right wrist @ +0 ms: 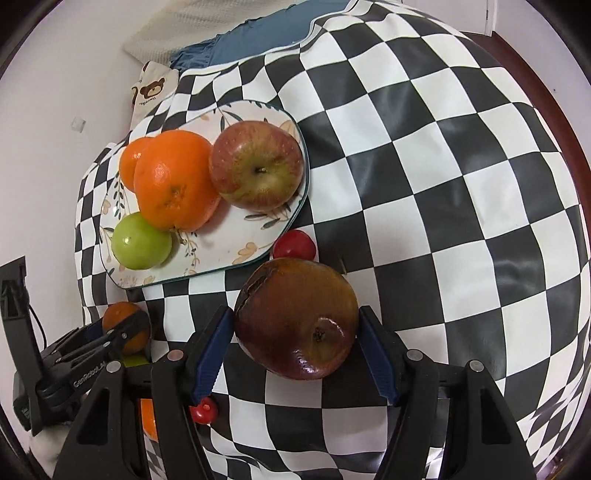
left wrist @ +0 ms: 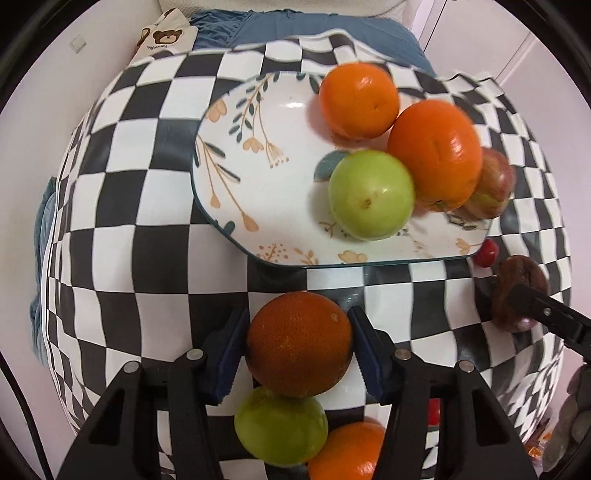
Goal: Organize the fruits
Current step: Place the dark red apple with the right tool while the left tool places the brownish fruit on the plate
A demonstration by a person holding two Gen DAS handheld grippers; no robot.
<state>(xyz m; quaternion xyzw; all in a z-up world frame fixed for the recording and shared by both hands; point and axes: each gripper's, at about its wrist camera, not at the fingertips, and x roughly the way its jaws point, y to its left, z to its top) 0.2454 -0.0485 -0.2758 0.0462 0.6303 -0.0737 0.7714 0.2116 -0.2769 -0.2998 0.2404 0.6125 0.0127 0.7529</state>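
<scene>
A floral white plate lies on the checkered cloth and holds two oranges, a green fruit and a red-green apple. My left gripper is shut on a dark orange just in front of the plate. My right gripper is shut on a dark brown apple near the plate's right corner.
A green fruit and another orange lie under the left gripper. Small red fruits sit beside the plate and below the right gripper. A bear-print cloth and blue fabric lie at the back.
</scene>
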